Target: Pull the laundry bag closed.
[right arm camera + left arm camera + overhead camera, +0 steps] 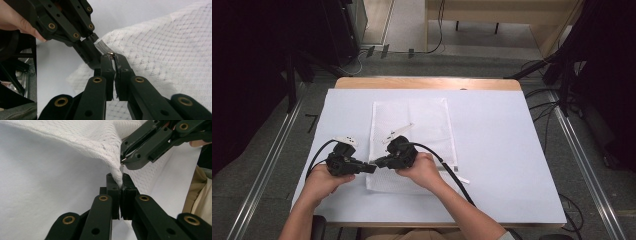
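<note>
A white mesh laundry bag (412, 135) lies flat on a bench (502, 150) covered in a white sheet, a little left of centre. The bag is a tall rectangle of open netting with a honeycomb weave, and a thin pale strip lies slanted across its middle. Its near left edge is lifted off the sheet where the two grippers meet.

The left gripper (371, 168), held in the person's left hand (319, 182), has its jaws pressed together on a bunched fold of the mesh (117, 173); the netting rises from them like a small tent. The right gripper (378, 162), in the right hand (422, 170), comes in from the opposite side, jaws closed on a small metal piece (111, 53) at the bag's banded edge, just beside the left gripper's pinch (93, 53).

In the high view the hands and gripper bodies cover the bag's near edge, so the grasp itself is too small to make out there. Whether the metal piece is a zip pull cannot be told. A black cable (447, 167) trails from the right gripper across the bag's near right corner.
</note>
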The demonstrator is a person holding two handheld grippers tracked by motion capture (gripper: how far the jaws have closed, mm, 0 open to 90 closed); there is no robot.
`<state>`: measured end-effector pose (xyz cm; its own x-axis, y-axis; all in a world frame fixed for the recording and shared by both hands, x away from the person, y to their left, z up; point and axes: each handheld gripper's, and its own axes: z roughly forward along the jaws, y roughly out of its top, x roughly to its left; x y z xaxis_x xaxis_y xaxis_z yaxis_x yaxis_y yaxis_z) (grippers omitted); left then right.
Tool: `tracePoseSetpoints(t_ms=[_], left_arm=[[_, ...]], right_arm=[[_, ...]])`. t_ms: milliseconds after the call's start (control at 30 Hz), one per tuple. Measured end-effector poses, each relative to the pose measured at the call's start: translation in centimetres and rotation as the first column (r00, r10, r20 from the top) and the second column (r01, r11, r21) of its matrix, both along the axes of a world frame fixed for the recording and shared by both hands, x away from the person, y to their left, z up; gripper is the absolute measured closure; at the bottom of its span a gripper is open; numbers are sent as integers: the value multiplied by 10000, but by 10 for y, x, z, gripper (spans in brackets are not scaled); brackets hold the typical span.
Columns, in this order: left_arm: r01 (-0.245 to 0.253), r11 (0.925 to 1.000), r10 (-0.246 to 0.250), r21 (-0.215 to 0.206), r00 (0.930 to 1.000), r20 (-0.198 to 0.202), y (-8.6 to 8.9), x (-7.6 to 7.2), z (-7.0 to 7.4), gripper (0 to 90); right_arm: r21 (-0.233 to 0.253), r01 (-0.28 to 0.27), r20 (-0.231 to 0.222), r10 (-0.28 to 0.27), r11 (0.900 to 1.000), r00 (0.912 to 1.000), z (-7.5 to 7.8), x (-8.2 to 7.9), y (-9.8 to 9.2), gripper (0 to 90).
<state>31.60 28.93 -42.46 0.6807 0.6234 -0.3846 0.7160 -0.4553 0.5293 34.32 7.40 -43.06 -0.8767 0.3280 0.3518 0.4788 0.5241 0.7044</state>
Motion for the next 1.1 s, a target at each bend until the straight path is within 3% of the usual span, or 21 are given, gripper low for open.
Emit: tracePoseSetpoints(t_ms=[500, 900, 1100], left_arm=[[343, 9994, -344, -86, 9994, -26, 2, 0, -1, 885], [292, 9993, -291, -225, 9996, 40, 4, -1, -2, 884], [266, 9993, -266, -264, 9996, 2, 6, 0, -2, 883]], right_arm=[[-179, 24, 183, -20, 9998, 9998, -4, -2, -11, 884], [-396, 158, 296, -146, 9991, 9995, -5, -3, -24, 884], [-364, 385, 30, -384, 9986, 9993, -9, 1, -33, 884]])
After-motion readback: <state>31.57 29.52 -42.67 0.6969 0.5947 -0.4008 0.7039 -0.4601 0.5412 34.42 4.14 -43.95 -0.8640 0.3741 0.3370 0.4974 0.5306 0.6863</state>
